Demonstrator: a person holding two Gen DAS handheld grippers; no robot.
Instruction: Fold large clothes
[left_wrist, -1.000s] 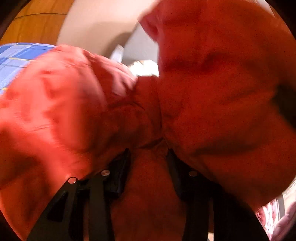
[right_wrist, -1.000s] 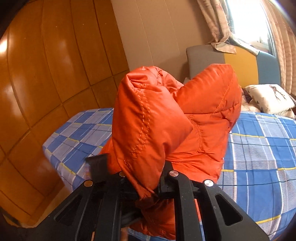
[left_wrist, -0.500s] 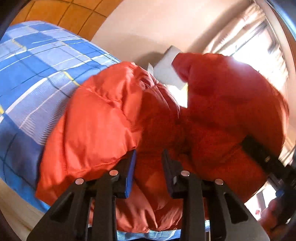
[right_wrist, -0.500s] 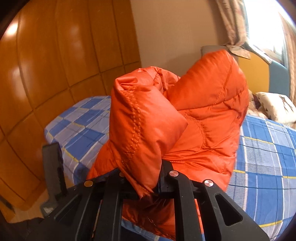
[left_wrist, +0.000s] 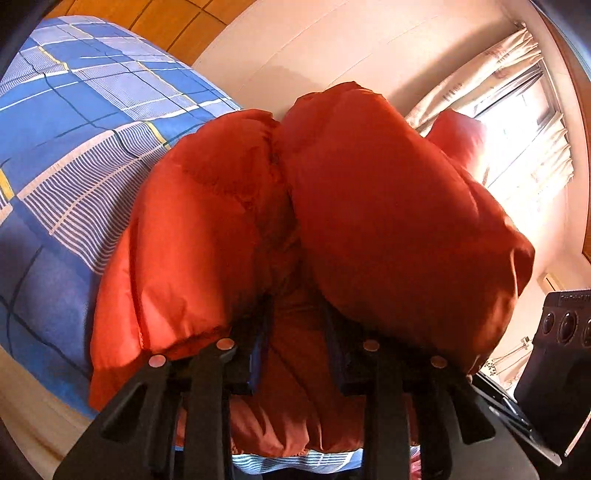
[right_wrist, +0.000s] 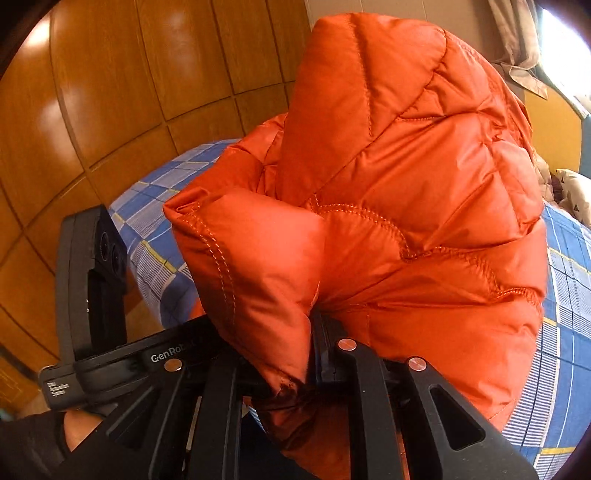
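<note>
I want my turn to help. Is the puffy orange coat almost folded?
Not yet. Done: both grippers have hold of it; the left gripper and right gripper each pinch a bunch of the orange coat. In hand: the coat is lifted in a puffy heap above the blue checked bed. Left: laying it flat and making the neat folds; none shows.

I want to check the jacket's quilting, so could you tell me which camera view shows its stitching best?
The right wrist view: the orange jacket is sharply lit there, with its quilt lines and double-stitched hem clear above the right gripper. The left wrist view shows only dim, blurry red bulges of it around the left gripper.
</note>
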